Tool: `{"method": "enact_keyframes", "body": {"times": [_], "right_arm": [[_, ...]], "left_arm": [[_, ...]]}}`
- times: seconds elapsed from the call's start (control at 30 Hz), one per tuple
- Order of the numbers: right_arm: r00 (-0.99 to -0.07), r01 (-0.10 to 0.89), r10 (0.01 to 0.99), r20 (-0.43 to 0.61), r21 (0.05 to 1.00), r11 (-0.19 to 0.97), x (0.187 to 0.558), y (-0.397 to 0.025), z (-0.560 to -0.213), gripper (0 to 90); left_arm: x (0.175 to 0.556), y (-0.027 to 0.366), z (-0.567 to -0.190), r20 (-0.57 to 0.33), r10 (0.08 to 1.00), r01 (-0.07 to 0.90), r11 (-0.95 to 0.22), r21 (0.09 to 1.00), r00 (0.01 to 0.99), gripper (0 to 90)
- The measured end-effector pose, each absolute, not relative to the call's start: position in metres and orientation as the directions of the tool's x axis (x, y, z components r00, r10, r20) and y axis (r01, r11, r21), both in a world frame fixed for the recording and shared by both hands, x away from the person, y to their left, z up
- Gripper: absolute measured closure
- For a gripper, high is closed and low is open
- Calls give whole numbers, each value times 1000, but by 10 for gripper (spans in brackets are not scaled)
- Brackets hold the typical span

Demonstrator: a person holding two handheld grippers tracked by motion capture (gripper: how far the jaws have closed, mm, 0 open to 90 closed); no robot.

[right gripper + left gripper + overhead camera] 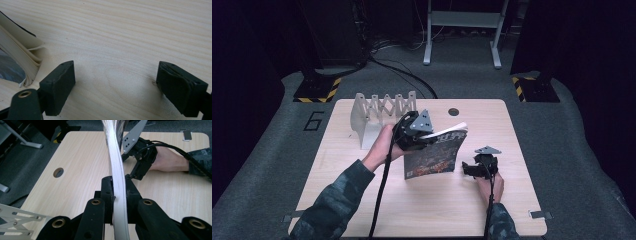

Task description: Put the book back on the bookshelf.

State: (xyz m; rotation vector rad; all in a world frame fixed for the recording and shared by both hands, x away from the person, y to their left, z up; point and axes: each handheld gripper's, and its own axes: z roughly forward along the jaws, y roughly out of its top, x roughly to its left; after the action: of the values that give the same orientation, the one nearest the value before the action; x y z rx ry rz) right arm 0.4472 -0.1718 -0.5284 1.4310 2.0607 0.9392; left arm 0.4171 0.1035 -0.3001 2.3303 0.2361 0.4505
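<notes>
The left gripper (424, 134) is clenched on a magazine (435, 156), its black fingers (108, 192) pressed against both sides of the white page block, as the left gripper view shows; the pages (117, 177) curve upward and away between them. In the high view the magazine stands tilted above the middle of the pale wooden worktop (362, 200), its dark printed cover facing the person and its lower edge at or just above the wood; whether it touches I cannot tell. The person's left hand (382, 145) holds that gripper from the left, with a camouflage sleeve (337, 200) behind it and a black cable (379, 200) trailing down toward the near edge.

The right gripper (468, 168) sits just beside the magazine's right edge, low over the worktop, with a grey three-cornered plate (487, 149) on top; its fingers (58, 85) are released, spread wide apart with bare wood grain between them in the right gripper view, and the fanned page edges (27, 65) lie close to the left one. The right hand (170, 160) rests on the worktop in the left gripper view.

A white zigzag rack (382, 112) stands at the far left of the worktop, behind the left hand; a round hole (454, 111) pierces the worktop near its far edge.
</notes>
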Motion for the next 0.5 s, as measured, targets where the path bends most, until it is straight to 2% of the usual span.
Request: {"method": "enact_keyframes", "body": {"times": [0.5], "right_arm": [[-354,624,935,11,748,227,447,-171,-528,151]], "left_arm": [[413,101,-284,272,294,39,-740,672,916,822]]}}
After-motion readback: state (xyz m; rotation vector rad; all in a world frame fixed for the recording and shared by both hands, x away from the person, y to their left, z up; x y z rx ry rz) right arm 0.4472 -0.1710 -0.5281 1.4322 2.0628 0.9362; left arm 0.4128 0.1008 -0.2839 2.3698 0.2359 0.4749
